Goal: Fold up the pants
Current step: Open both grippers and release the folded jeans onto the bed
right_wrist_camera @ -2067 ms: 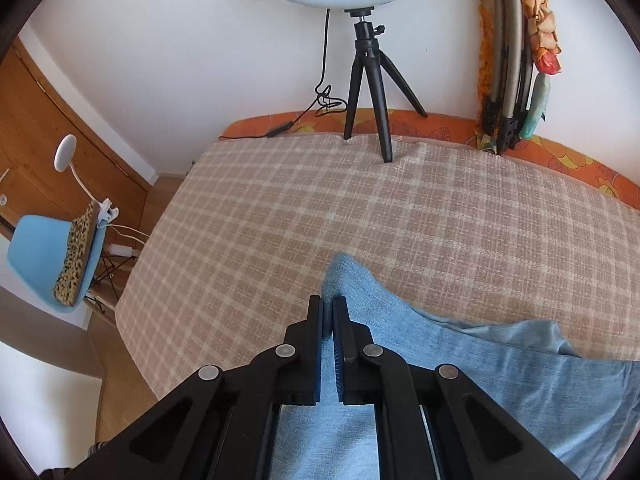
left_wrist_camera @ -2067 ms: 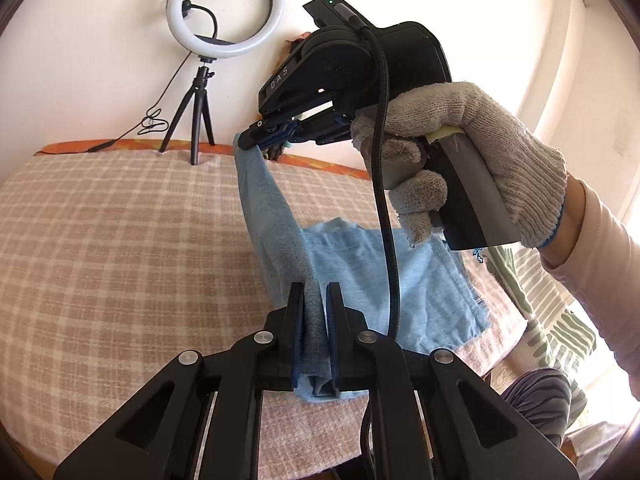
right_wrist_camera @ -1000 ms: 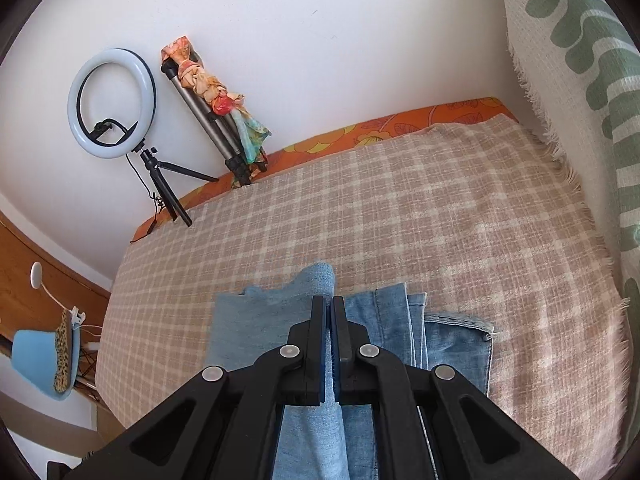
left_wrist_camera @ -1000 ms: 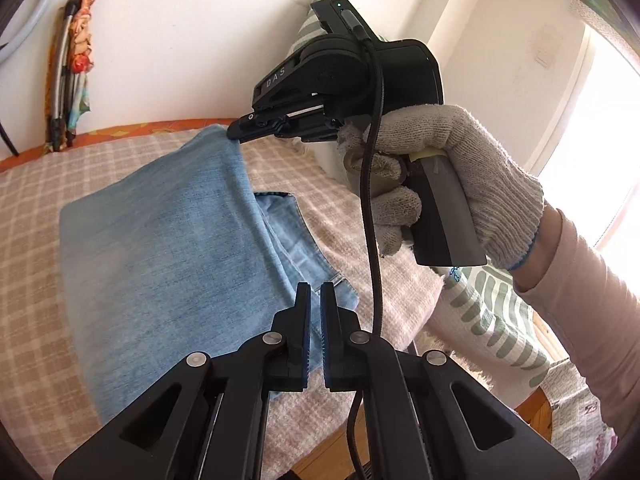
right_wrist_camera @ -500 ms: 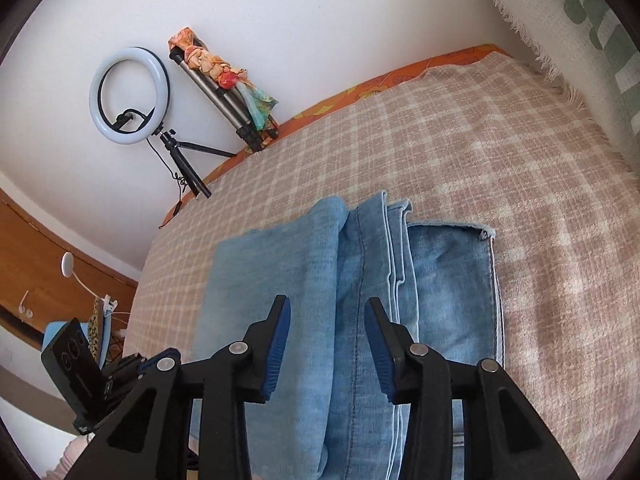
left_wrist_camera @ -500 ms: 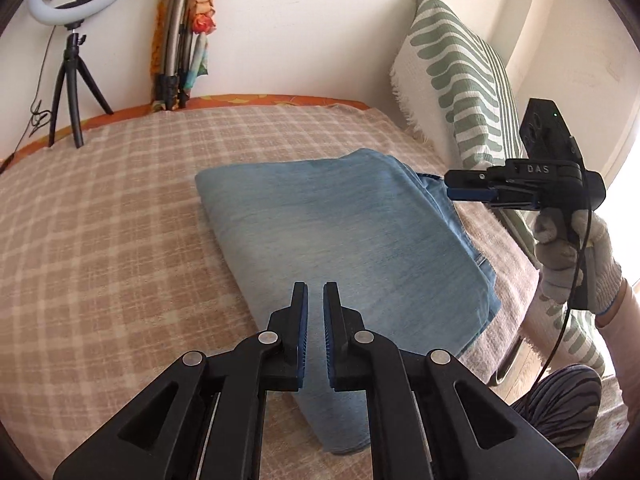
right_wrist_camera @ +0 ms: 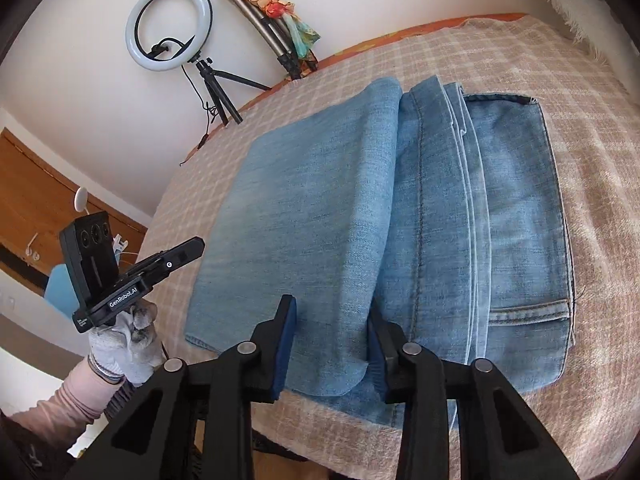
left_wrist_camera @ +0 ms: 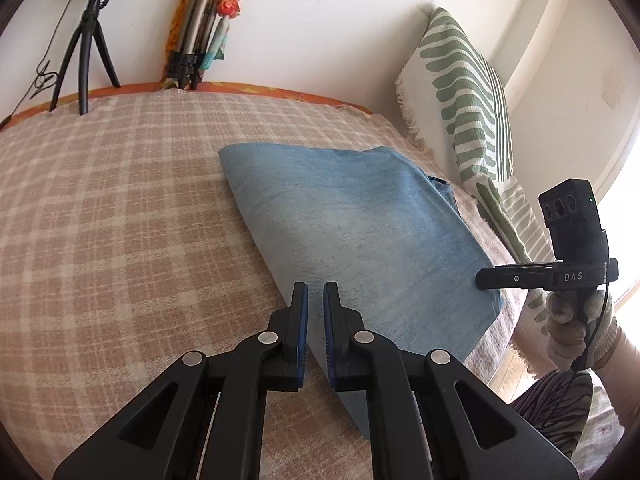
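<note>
The light blue denim pants [right_wrist_camera: 340, 200] lie folded in a flat stack on the checked blanket [left_wrist_camera: 120, 200], back pocket at the right in the right wrist view. My right gripper [right_wrist_camera: 332, 320] hovers over the stack's near edge. Its jaws stand apart and are closing, and a rounded fold of denim shows between the pads, which do not press on it. My left gripper [left_wrist_camera: 316, 292] is shut and empty, above the left edge of the pants [left_wrist_camera: 360, 232]. Each gripper shows in the other's view, held by a gloved hand: the left gripper [right_wrist_camera: 188, 250], the right gripper [left_wrist_camera: 486, 279].
A ring light on a tripod [right_wrist_camera: 168, 26] and a folded stand wrapped in coloured cloth [right_wrist_camera: 276, 12] stand at the far wall. A green striped pillow [left_wrist_camera: 468, 92] leans at the right. The bed's edge runs just under my right gripper. A blue chair [right_wrist_camera: 60, 292] is beyond the bed.
Both grippers carried the pant leg over and let it go onto the stack. The right jaws opened, then narrowed a little. Both hands drew apart and sank toward the pants' edges.
</note>
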Demonstrator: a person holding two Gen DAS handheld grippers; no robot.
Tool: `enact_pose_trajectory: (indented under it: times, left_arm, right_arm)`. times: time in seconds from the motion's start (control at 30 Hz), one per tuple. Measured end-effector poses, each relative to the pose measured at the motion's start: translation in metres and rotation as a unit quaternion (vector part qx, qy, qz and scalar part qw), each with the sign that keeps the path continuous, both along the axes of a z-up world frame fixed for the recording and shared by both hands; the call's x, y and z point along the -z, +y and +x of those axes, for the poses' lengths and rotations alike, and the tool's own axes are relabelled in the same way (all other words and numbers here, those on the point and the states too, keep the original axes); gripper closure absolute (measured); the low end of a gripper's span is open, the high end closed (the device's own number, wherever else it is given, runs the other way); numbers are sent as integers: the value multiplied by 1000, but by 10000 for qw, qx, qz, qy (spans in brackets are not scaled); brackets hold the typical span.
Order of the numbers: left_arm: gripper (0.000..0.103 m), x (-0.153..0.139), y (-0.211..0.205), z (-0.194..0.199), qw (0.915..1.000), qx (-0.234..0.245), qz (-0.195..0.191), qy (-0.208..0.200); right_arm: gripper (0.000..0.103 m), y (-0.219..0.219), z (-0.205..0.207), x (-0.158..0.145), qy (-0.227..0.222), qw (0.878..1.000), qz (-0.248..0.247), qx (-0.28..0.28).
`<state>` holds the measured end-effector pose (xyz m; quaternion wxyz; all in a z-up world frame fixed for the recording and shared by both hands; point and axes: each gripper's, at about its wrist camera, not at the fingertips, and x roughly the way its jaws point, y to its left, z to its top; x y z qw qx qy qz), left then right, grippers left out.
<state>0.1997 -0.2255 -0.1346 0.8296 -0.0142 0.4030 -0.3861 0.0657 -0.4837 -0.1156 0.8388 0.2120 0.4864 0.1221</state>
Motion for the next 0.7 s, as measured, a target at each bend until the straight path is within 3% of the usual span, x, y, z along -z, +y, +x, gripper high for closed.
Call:
enact_pose_trajectory:
  times: [0.1, 0.2, 0.3, 0.37, 0.5, 0.6, 0.63, 0.7]
  left_arm:
    - [97, -4, 1, 1, 10000, 41, -30, -14]
    - [97, -12, -2, -3, 9998, 100, -119, -126]
    - [97, -15, -7, -7, 9995, 159, -96, -238]
    - [97, -12, -10, -9, 9995, 189, -61, -239]
    - [97, -4, -13, -12, 9995, 222, 63, -209]
    - [97, 0, -14, -13, 9993, 253, 151, -233]
    - [97, 1, -14, -13, 9993, 252, 160, -222]
    - [97, 2, -15, -12, 9994, 242, 169, -185]
  right_arm:
    - [73, 7, -8, -26, -148, 9989, 426, -146]
    - [74, 17, -12, -41, -93, 9996, 152, -218]
    - [74, 22, -11, -27, 388, 9988, -265, -100]
    - [88, 24, -9, -13, 648, 9953, -712, 67]
    - [92, 23, -8, 0, 579, 9938, -934, 161]
    - [74, 27, -6, -5, 334, 9927, -1163, 29]
    - [59, 25, -4, -7, 254, 9933, -1128, 73]
    - [51, 16, 5, -9, 119, 9945, -1019, 230]
